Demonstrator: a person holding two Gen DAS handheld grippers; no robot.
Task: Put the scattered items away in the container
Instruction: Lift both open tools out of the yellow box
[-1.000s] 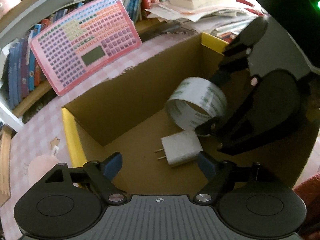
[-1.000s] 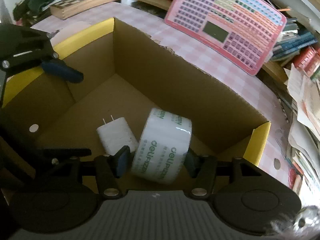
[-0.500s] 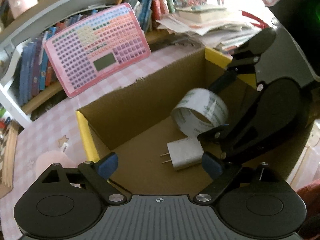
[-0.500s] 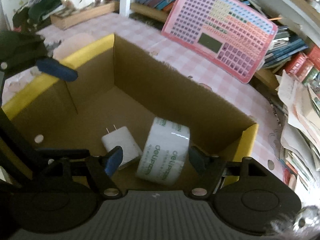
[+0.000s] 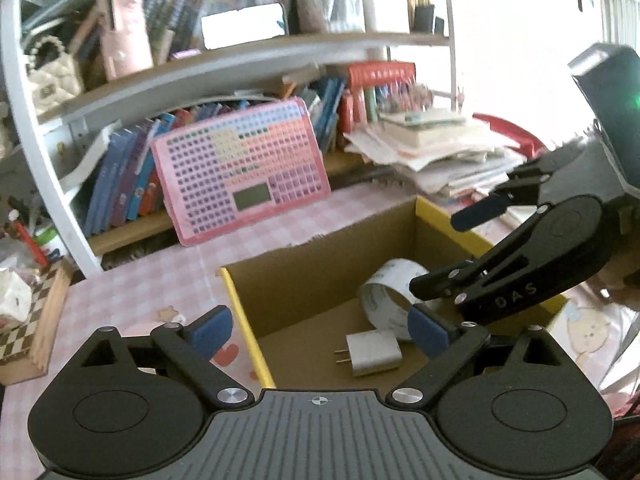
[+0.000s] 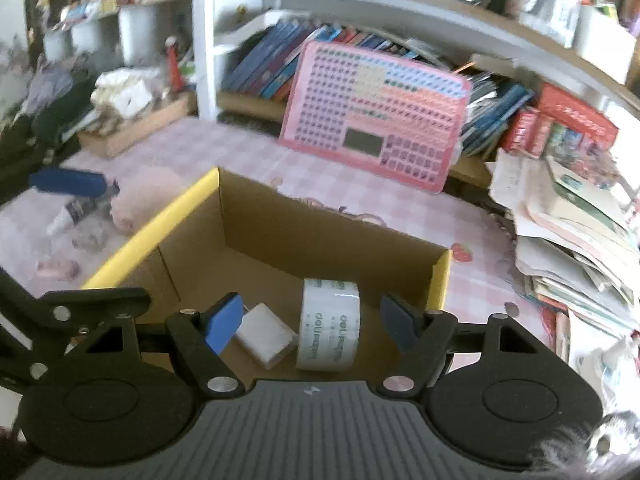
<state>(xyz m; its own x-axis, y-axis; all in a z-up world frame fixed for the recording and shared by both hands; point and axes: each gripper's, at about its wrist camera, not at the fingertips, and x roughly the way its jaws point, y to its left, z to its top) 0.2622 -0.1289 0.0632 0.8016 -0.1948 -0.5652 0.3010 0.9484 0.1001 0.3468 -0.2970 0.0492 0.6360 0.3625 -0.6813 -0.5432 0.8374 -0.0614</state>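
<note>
The brown cardboard box with yellow rim [image 6: 152,226] has bare floor left. The clear tape roll [image 6: 330,322] stands on edge beside the white plug charger [image 5: 374,352]. Both the left tongs [image 5: 320,330] and right tongs [image 6: 312,320] are opening, holding nothing.

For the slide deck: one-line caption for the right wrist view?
Right gripper, jaws opening and empty, above the cardboard box holding a tape roll and white charger.

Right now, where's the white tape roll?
The white tape roll stands on edge on the brown cardboard box floor, just right of the white plug adapter.
</note>
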